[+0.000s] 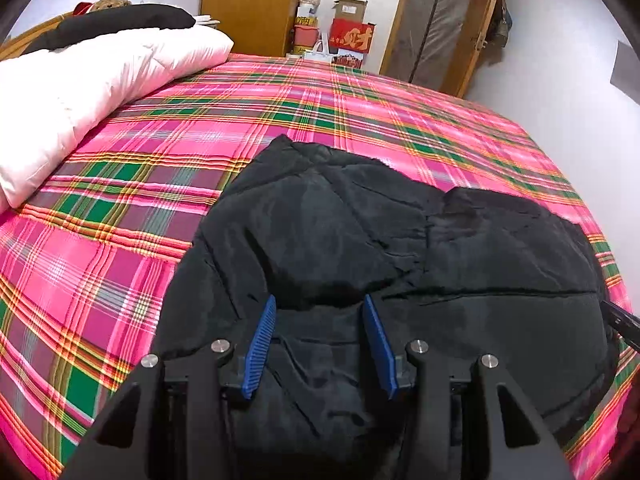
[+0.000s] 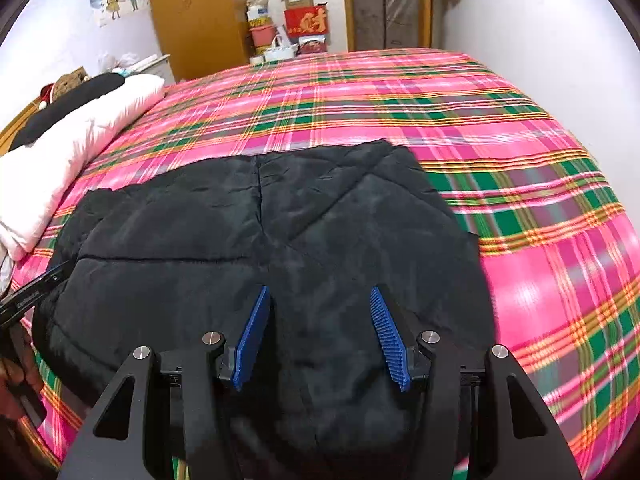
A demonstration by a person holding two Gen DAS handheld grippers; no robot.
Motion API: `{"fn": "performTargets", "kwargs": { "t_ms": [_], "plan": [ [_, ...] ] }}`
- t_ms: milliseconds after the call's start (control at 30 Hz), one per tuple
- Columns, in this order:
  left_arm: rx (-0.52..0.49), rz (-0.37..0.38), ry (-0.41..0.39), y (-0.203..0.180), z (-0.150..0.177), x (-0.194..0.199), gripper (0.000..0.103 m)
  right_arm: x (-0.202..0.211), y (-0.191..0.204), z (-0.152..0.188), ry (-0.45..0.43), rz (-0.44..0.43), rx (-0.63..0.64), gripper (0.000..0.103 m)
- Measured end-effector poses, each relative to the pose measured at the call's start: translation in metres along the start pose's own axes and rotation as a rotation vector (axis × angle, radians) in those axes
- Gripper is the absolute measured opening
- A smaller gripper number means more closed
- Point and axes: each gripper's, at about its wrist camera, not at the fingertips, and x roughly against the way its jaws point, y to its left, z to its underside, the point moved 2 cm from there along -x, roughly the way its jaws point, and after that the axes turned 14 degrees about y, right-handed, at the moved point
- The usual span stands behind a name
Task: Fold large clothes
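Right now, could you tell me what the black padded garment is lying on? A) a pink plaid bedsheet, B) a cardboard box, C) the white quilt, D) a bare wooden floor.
A: the black padded garment lies spread on the pink plaid bedsheet, apart from the white quilt at the bed's left side.

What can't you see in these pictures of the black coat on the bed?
- Coat: near edge hidden behind the left tool in the left view and behind the right tool in the right view.
- Left tool, right view: only a sliver at the picture's left edge.
- Red box: print too small to read.
- Bed: near corners cut off by the round lens edge.
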Motion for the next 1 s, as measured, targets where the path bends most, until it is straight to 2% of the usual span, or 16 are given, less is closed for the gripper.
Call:
{"fn": "performTargets", "kwargs": {
  "t_ms": [67, 133, 200, 267, 367, 467, 533, 700, 800, 1000],
  "plan": [
    [-0.042, -0.028, -0.001, -0.004, -0.001, -0.004, 0.049, -0.020, -0.001, -0.001, 0.040, -0.008, -0.012, 0.053],
    [-0.044, -0.029, 0.003, -0.004, -0.005, -0.006, 0.049, -0.021, -0.002, -0.006, 0.053, -0.004, -0.037, 0.053],
    [-0.009, -0.012, 0.007, -0.001, -0.008, 0.000, 0.048, -0.004, 0.006, -0.008, 0.020, 0.002, -0.041, 0.053],
    [0.020, 0.013, -0.023, 0.003, -0.011, 0.013, 0.048, 0.014, 0.021, -0.009, -0.023, -0.049, -0.019, 0.052],
    [0.038, -0.002, -0.072, 0.009, -0.015, 0.026, 0.048, 0.022, 0.056, -0.012, -0.048, -0.088, 0.069, 0.052],
    [0.052, -0.037, 0.001, 0.023, -0.016, 0.008, 0.049, -0.004, 0.086, -0.023, -0.005, -0.092, 0.128, 0.052],
    [0.083, 0.006, 0.042, 0.033, -0.015, -0.005, 0.049, -0.028, 0.091, -0.034, 0.025, -0.060, 0.130, 0.052],
    [0.072, -0.002, 0.036, 0.033, -0.016, -0.005, 0.049, -0.042, 0.087, -0.053, 0.058, -0.057, 0.088, 0.052],
    [0.079, 0.005, 0.009, 0.033, -0.018, 0.004, 0.049, -0.018, 0.080, -0.052, 0.005, -0.075, 0.098, 0.052],
    [0.091, 0.017, 0.013, 0.040, -0.019, 0.000, 0.049, -0.017, 0.003, -0.037, -0.001, -0.037, -0.004, 0.050]
  ]
}}
